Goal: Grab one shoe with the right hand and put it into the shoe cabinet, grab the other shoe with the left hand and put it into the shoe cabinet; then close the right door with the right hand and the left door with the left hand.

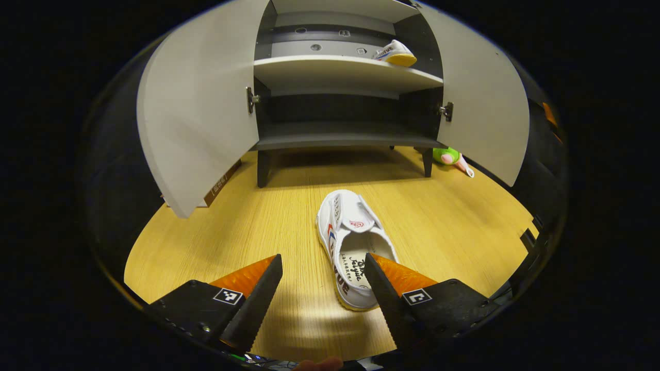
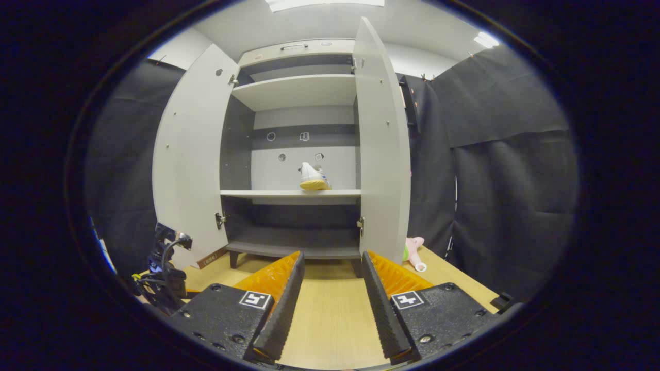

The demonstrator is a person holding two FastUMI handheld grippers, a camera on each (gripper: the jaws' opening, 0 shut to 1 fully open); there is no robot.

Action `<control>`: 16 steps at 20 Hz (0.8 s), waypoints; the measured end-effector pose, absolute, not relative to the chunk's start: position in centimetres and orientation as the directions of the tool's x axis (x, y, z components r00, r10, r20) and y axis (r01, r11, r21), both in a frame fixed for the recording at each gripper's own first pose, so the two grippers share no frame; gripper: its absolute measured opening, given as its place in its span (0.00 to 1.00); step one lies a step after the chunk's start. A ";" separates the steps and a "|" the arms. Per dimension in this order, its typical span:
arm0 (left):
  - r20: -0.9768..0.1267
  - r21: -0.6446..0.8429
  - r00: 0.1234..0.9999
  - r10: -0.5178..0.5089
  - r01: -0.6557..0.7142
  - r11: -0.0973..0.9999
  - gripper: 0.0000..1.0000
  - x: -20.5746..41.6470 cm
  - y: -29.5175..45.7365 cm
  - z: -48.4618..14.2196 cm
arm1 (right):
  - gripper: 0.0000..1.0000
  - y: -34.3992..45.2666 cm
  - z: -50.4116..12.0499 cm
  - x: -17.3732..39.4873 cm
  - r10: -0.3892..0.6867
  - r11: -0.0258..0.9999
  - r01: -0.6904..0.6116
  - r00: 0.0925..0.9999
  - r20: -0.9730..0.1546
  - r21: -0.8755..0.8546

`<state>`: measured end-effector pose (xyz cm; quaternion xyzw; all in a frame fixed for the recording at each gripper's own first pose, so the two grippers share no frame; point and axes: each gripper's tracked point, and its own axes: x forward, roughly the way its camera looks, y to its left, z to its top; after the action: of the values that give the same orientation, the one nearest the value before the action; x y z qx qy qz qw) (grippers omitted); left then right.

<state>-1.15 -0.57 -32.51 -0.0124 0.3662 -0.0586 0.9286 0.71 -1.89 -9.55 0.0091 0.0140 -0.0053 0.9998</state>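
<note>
A white shoe [image 1: 350, 247] lies on the wooden floor in front of the shoe cabinet [image 1: 340, 139], its heel toward me. My left gripper [image 1: 324, 263] hangs open just above the heel end, and its right finger overlaps the shoe's edge. The other white shoe with a yellow sole [image 1: 396, 52] [image 2: 313, 178] rests on the cabinet's middle shelf, toward the right. Both doors, left [image 1: 198, 111] [image 2: 188, 154] and right [image 1: 482, 103] [image 2: 381, 144], stand wide open. My right gripper [image 2: 332, 263] is open and empty, held back from the cabinet [image 2: 294, 250] over the floor.
A green and pink soft toy [image 1: 449, 156] [image 2: 412, 250] lies on the floor by the cabinet's right leg, behind the right door. In the right gripper view the other gripper's body and cables [image 2: 166, 268] show at the lower left. Black cloth walls close in on both sides.
</note>
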 end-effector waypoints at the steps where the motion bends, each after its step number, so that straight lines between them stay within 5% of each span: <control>1: -0.678 -0.070 0.726 -0.120 0.099 0.993 0.96 -0.5 -0.6 -33.0 | 0.71 -2.0 -9.6 0.7 -0.008 1.000 0.008 0.999 -0.033 0.017; 11: -0.688 -0.111 0.703 -0.180 0.144 0.983 0.97 5.6 -2.4 -36.9 | 0.71 -3.7 -10.8 1.9 -0.059 0.998 0.060 0.995 -0.084 0.016; 16: -0.677 -0.148 0.712 -0.186 0.115 0.982 0.84 7.5 -2.5 -37.4 | 0.71 -3.8 -11.1 2.8 -0.060 0.998 0.060 0.993 -0.098 -0.004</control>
<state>7.46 -2.45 -37.45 -0.0476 0.3704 -0.0814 0.9241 2.85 -3.82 -11.07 -0.0006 0.0489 -0.0299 0.9984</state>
